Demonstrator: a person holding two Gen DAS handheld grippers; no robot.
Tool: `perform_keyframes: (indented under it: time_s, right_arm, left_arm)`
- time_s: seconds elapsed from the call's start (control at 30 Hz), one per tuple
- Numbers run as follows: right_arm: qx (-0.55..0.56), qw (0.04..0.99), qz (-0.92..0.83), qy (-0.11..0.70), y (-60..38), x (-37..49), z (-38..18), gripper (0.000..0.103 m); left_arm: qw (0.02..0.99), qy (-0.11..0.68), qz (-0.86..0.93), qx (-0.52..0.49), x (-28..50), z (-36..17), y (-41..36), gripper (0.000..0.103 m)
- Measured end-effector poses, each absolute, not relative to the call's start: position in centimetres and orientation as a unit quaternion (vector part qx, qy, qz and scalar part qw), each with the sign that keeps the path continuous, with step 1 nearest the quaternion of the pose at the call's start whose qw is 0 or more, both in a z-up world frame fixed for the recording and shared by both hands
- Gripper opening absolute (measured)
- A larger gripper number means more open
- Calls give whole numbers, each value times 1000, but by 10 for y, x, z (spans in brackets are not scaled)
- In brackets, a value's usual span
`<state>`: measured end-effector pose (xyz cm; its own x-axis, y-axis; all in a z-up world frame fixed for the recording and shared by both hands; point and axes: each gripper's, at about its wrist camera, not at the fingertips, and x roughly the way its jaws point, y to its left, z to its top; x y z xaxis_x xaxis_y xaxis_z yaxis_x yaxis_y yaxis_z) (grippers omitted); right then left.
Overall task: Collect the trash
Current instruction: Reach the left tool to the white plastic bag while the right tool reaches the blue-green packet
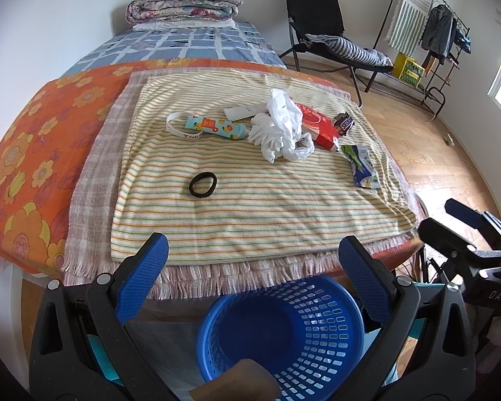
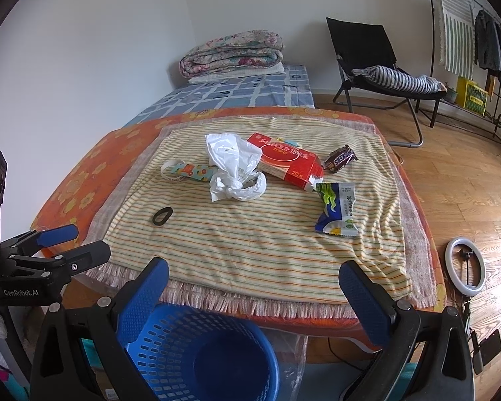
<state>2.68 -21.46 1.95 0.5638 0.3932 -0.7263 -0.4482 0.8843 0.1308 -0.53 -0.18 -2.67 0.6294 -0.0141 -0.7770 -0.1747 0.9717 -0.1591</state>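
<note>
On the striped towel (image 1: 250, 207) (image 2: 250, 250) lie a crumpled white plastic bag (image 1: 280, 127) (image 2: 233, 167), a red carton (image 1: 320, 125) (image 2: 287, 160), a dark candy wrapper (image 1: 344, 123) (image 2: 340, 158) and a green-blue snack packet (image 1: 364, 167) (image 2: 337, 210). A blue mesh basket (image 1: 284, 337) (image 2: 200, 354) stands on the floor below the bed's near edge. My left gripper (image 1: 250, 264) and right gripper (image 2: 254, 294) hover open and empty over the basket, short of the towel. Each gripper shows at the edge of the other's view.
A black hair tie (image 1: 202, 184) (image 2: 162, 215), a patterned tube with a white strap (image 1: 213, 127) (image 2: 190, 170) and a white remote (image 1: 247, 111) also lie on the towel. A folded quilt (image 1: 183, 3) sits at the bed's far end. A chair (image 1: 324, 40), clothes rack (image 1: 434, 33) and ring light (image 2: 466, 264) stand to the right.
</note>
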Motion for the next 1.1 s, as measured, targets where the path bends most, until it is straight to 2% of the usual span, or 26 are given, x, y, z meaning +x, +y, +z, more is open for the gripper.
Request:
perform_keyframes:
  time_s: [0.3, 0.57, 0.7, 1.0, 1.1]
  right_arm:
    - [-32, 876, 236, 420, -216, 30, 16, 103]
    - [20, 846, 232, 480, -229, 57, 10, 103]
    - [26, 852, 217, 476, -239, 69, 14, 103]
    - [-27, 856, 191, 479, -260, 135, 4, 102]
    - [-35, 861, 178, 475, -266, 155, 2, 99]
  left_arm:
    - [884, 450, 37, -121, -1, -35, 2, 103]
    - [884, 455, 71, -84, 9, -30, 20, 103]
    - [888, 447, 73, -81, 13, -24, 30, 103]
    - [881, 459, 66, -95, 37, -31, 45, 103]
    - [882, 454, 55, -109, 47, -32, 44, 103]
